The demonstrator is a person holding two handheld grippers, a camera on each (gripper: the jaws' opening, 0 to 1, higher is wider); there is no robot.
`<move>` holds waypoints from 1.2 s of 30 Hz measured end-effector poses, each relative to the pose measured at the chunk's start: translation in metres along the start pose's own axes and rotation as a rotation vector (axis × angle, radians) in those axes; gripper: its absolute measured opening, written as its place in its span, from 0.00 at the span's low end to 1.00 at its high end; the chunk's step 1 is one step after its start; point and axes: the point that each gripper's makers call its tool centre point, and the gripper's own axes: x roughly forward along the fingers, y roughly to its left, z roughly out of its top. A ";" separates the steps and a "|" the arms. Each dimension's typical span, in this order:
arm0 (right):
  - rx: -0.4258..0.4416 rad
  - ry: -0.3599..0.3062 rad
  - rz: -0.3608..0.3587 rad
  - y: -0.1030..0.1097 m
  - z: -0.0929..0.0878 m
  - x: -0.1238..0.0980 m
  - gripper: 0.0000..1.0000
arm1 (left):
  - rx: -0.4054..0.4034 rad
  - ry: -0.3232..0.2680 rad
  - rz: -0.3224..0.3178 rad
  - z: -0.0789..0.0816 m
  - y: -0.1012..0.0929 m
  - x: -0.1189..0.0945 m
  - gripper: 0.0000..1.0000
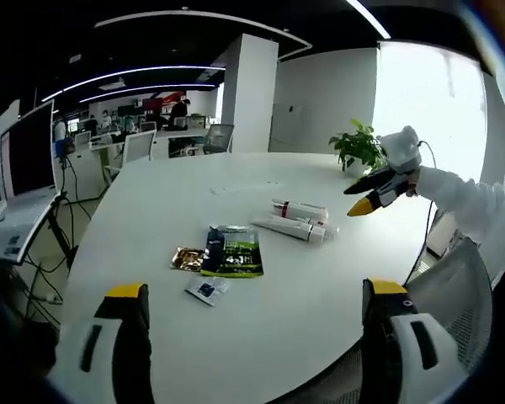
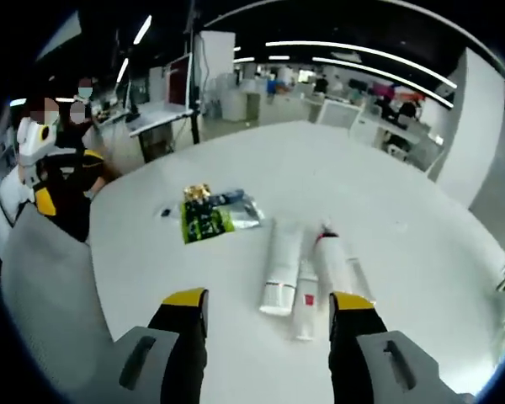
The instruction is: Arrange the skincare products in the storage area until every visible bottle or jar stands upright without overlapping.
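Three white skincare tubes (image 2: pixel 282 265) lie flat, side by side, on the white round table (image 2: pixel 404 210); one has a red neck. In the left gripper view the tubes (image 1: pixel 296 221) rest right of the table's middle. My right gripper (image 2: pixel 268 316) is open just short of their near ends, with nothing between its jaws. It also hangs over the far right of the table (image 1: pixel 351 202), held by a white-sleeved hand. My left gripper (image 1: pixel 257 313) is open above the near table edge, well short of the tubes, and appears at the left (image 2: pixel 66 181).
A green and black sachet (image 1: pixel 233 251), a gold sachet (image 1: pixel 188 258) and a small packet (image 1: pixel 206 289) lie left of the tubes. A potted plant (image 1: pixel 358 150) stands at the far right edge. Office chairs (image 1: pixel 454 295) ring the table; desks and people are behind.
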 end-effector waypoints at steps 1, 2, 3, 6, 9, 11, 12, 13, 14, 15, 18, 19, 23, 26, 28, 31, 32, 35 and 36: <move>0.003 0.012 0.015 0.000 -0.001 0.005 0.57 | 0.000 -0.001 0.001 0.000 0.000 0.000 0.99; 0.017 0.034 0.027 0.000 -0.004 0.011 0.57 | -0.001 0.000 0.001 0.000 0.001 0.000 0.99; 0.016 0.038 0.028 -0.001 -0.004 0.013 0.56 | -0.001 0.001 0.001 0.000 0.001 0.000 0.99; 0.031 0.031 0.017 -0.018 -0.002 0.026 0.49 | -0.005 0.001 0.003 0.000 0.002 -0.001 0.99; 0.022 0.045 0.010 -0.030 0.001 0.035 0.45 | -0.008 0.000 0.008 0.000 0.004 -0.001 0.99; 0.010 0.053 0.007 -0.038 0.004 0.042 0.40 | -0.010 0.002 0.011 -0.001 0.005 -0.001 0.99; 0.003 0.061 0.006 -0.042 0.004 0.045 0.37 | -0.010 0.002 0.010 -0.001 0.005 0.000 0.99; -0.002 0.065 0.001 -0.047 0.004 0.050 0.36 | -0.013 0.001 0.010 0.000 0.005 0.000 0.99; 0.000 0.077 0.001 -0.051 0.003 0.053 0.36 | -0.016 0.000 0.011 0.000 0.005 0.000 0.99; 0.002 0.093 -0.003 -0.054 0.001 0.056 0.35 | -0.016 -0.001 0.011 0.000 0.005 0.000 0.99; -0.016 0.144 0.000 -0.066 -0.008 0.067 0.29 | -0.019 0.001 0.012 -0.001 0.005 0.001 0.99; -0.008 0.161 -0.001 -0.069 -0.012 0.069 0.28 | -0.020 0.002 0.013 -0.002 0.006 0.001 0.99; 0.042 0.210 -0.012 -0.086 -0.025 0.075 0.30 | -0.024 0.001 0.015 -0.002 0.006 0.001 0.99; 0.057 0.243 -0.008 -0.092 -0.032 0.077 0.30 | -0.025 0.004 0.010 -0.003 0.005 0.001 0.99; 0.062 0.267 0.018 -0.089 -0.036 0.079 0.30 | -0.026 0.015 0.008 -0.006 0.004 0.003 0.99; 0.048 0.286 0.021 -0.093 -0.035 0.083 0.30 | -0.031 0.027 0.008 -0.009 0.004 0.005 0.99; 0.052 0.305 0.030 -0.094 -0.036 0.086 0.30 | -0.031 0.029 0.008 -0.010 0.004 0.005 0.99; 0.024 0.373 0.049 -0.095 -0.044 0.090 0.29 | -0.030 0.030 0.006 -0.009 0.004 0.008 0.99; 0.026 0.385 0.048 -0.095 -0.044 0.090 0.28 | -0.029 0.029 0.005 -0.009 0.004 0.008 0.99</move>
